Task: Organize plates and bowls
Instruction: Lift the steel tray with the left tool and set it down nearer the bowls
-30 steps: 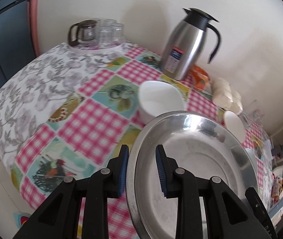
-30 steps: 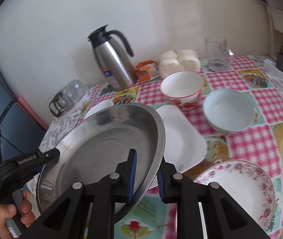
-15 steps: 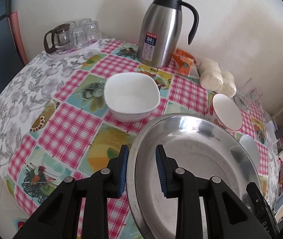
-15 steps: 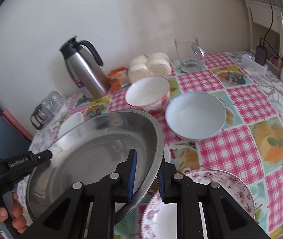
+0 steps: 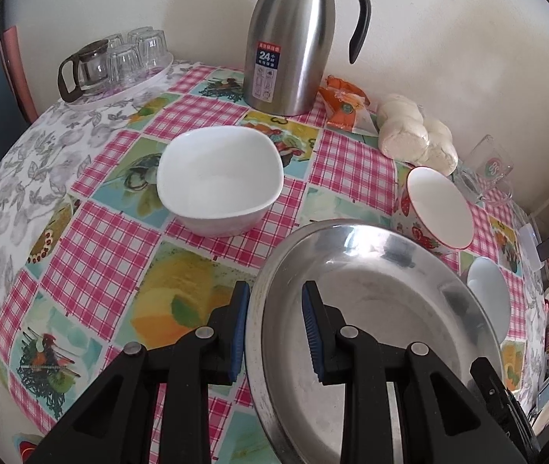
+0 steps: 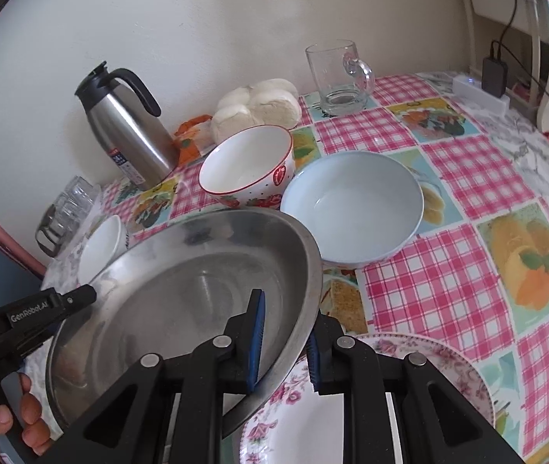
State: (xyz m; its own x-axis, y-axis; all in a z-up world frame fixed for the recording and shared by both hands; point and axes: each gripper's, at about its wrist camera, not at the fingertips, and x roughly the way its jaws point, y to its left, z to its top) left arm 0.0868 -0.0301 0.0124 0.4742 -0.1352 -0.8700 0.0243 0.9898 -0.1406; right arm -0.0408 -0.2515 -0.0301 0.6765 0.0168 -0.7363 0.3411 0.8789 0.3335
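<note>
- Carried across the table since a second ago: steel plate (image 6: 181, 301), now over the floral plate (image 6: 421, 386) under the right gripper (image 6: 284, 342).
- Clamped on opposite rims by left gripper (image 5: 274, 332) and right gripper.
- Ahead of the right gripper: pale blue bowl (image 6: 351, 208), strawberry bowl (image 6: 247, 166).
- Ahead of the left: white bowl (image 5: 220, 181).

Tablecloth (image 5: 212, 112): pink-white gingham squares alternating with fruit prints, grey floral border. Steel plate (image 6: 181, 297): plain silver. Square bowl (image 5: 218, 181): white. Round bowl (image 6: 351, 205): pale blue. Strawberry bowl (image 6: 247, 166): white, red rim, red berries. Floral plate (image 6: 421, 363): white, pink roses. Thermos (image 5: 289, 38): brushed silver, black lid and handle. Gripper pads (image 5: 240, 332): blue on black.
</note>
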